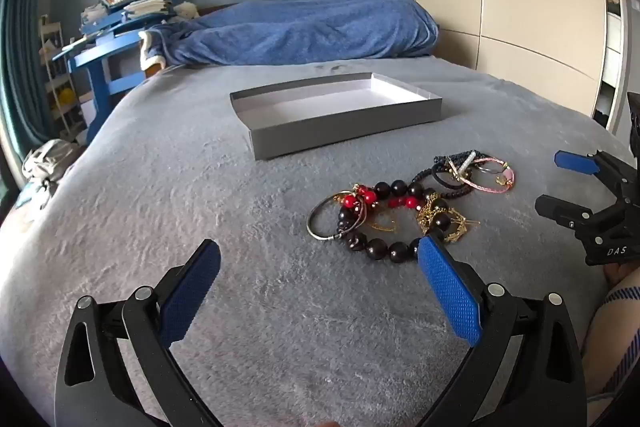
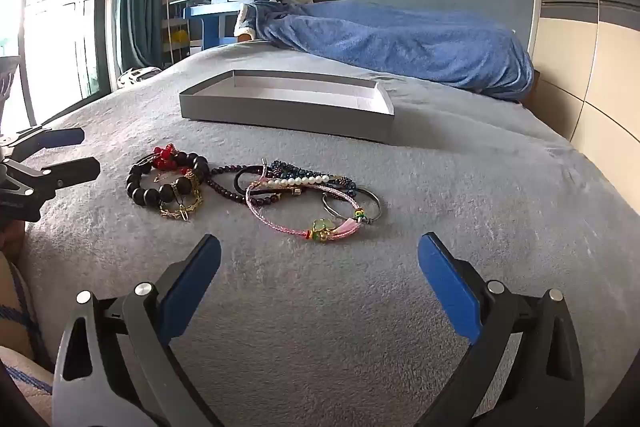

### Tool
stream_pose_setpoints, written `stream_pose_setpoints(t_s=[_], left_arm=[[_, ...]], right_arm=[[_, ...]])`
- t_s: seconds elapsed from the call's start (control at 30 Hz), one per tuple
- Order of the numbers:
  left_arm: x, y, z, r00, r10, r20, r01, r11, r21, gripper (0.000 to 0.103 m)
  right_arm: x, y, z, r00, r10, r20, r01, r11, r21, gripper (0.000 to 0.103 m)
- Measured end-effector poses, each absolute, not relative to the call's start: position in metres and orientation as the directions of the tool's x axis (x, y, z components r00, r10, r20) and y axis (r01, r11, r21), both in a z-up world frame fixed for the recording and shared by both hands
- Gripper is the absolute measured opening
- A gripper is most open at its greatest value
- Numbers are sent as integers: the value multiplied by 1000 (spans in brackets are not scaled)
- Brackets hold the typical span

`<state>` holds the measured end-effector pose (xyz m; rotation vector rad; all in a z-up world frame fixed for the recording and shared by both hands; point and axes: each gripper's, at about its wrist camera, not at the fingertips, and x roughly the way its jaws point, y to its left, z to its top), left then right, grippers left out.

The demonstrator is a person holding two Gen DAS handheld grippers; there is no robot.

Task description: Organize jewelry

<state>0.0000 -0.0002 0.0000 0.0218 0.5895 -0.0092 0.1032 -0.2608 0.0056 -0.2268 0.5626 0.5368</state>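
Bed (image 2: pixel 400 287), covered in a grey fleece blanket, carries all items; a blue duvet (image 2: pixel 400 35) is bunched at its far end, well beyond both tongs.

Grey shallow box (image 1: pixel 340 123), lid off and interior bare, lies ahead of both tongs, beyond the jewelry and apart from it.

Left tongs (image 1: pixel 318 259): jaws spread fully wide, nothing between the pads, holding nothing. The jewelry heap lies just ahead and to their right; the right pad's tip overlaps the nearest dark beads in view, contact cannot be confirmed.

Right tongs (image 2: pixel 319 253): jaws likewise fully spread, empty, poised above the blanket. The heap lies just ahead and slightly left of them.

Jewelry, tangled in one cluster: large dark bead bracelet (image 2: pixel 160 183) with red beads (image 2: pixel 164 155) and gold chain (image 2: pixel 180 207) nearer the left tongs; silver bangle (image 1: pixel 320 223); pink cord bracelet (image 2: pixel 304 223) with green charm, pearl strand (image 2: pixel 300 181) and dark blue beaded band (image 2: pixel 308 171) nearer the right tongs.
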Motion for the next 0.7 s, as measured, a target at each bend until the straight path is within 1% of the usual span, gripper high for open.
stream_pose_setpoints(t_s=[0.43,0.7], left_arm=[[4,0,-1,827,-4,-563,21,999,24,98],[0,2,1,824,-22,-566,30,1000,6,98]], right_arm=[[103,-262,6,715,422,-557,-540,840,-57,97],[104,-261,5,713,420,-561,-541,839,-59,97]])
